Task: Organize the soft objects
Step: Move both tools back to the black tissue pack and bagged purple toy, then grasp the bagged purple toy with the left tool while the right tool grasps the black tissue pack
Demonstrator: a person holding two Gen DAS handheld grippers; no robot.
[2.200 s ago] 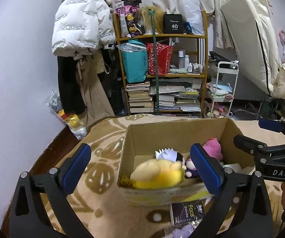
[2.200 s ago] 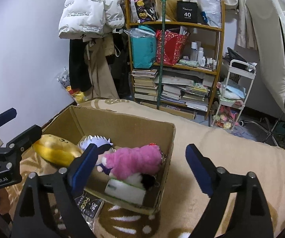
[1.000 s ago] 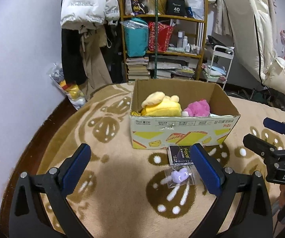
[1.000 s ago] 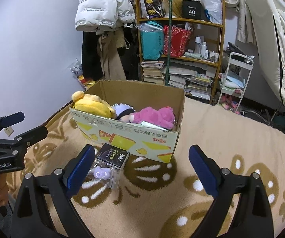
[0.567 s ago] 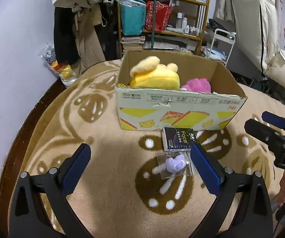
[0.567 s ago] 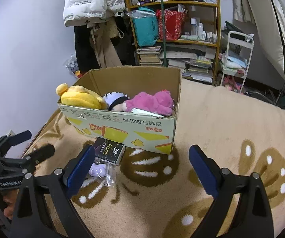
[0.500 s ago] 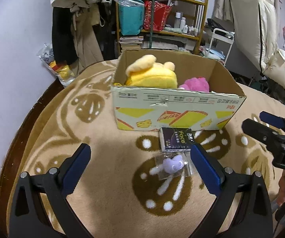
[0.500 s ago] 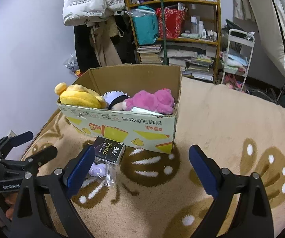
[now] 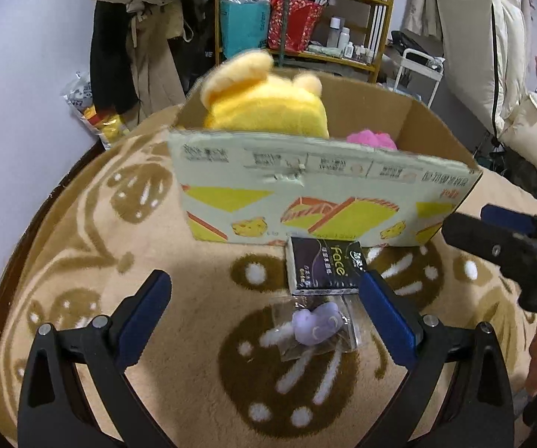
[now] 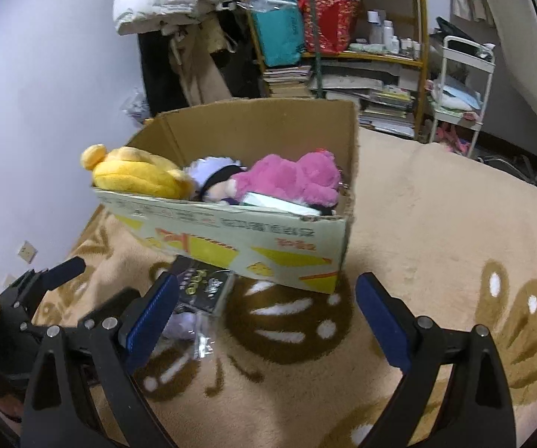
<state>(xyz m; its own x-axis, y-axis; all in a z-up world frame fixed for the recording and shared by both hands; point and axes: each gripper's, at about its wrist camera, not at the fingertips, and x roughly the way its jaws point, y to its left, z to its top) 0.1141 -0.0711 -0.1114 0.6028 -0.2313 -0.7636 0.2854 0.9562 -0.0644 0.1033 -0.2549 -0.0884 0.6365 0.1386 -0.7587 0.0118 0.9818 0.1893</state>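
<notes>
My left gripper [image 9: 264, 317] hangs spread and empty over the bagged purple toy [image 9: 315, 326] — it lies on the rug just ahead, toward the right finger, nearer than my right gripper [image 10: 263, 317], also spread — the box [image 9: 320, 201] beyond.

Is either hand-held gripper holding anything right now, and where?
Nothing is held. The left hand-held gripper and right hand-held gripper are both open and empty above the blanket; the bagged purple toy lies loose.

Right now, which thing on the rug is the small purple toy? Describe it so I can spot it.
Find the cardboard box on the rug. In front lies a black pack, and just nearer the purple toy, the only item in a clear bag.
</notes>
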